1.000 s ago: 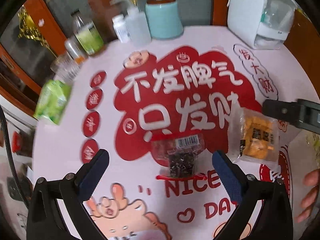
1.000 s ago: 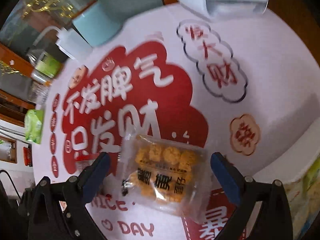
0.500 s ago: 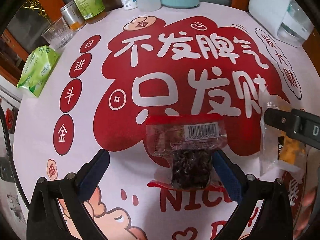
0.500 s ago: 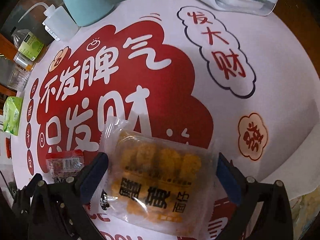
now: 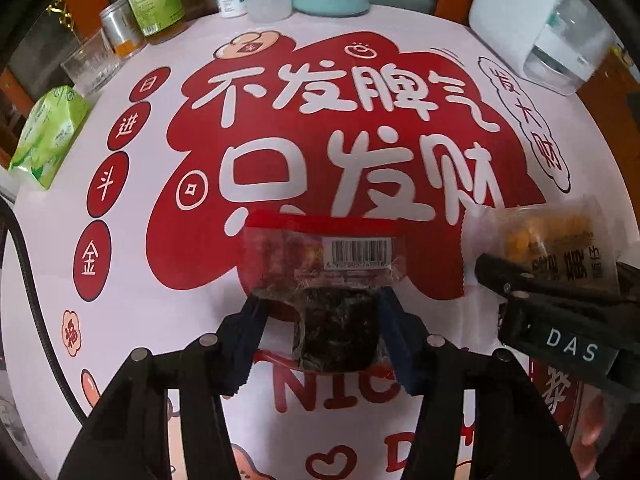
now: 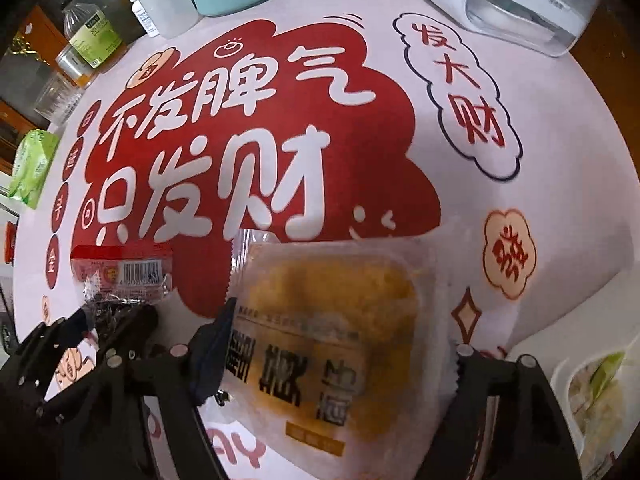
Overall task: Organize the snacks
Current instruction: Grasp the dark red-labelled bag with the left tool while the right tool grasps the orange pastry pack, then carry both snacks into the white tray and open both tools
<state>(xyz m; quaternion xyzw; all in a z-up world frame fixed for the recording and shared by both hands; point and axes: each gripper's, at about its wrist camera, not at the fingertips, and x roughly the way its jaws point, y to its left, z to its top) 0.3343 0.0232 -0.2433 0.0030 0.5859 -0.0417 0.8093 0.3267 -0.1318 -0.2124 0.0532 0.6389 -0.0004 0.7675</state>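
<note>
Both tools have narrowed since a second ago. Left tool [image 5: 320, 320] now pinches the dark snack packet [image 5: 324, 276] near the counter's [image 5: 132, 280] front edge, barcode end pointing away. Right tool [image 6: 344, 360] hugs the yellow cake packet's [image 6: 324, 320] sides, long axis running away from it.

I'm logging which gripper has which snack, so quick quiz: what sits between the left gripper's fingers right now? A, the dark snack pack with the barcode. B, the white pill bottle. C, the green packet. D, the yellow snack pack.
A: in the left wrist view the left gripper has its blue pads pressed on both sides of the dark snack pack with the barcode; the yellow snack pack sits in the right gripper.
</note>
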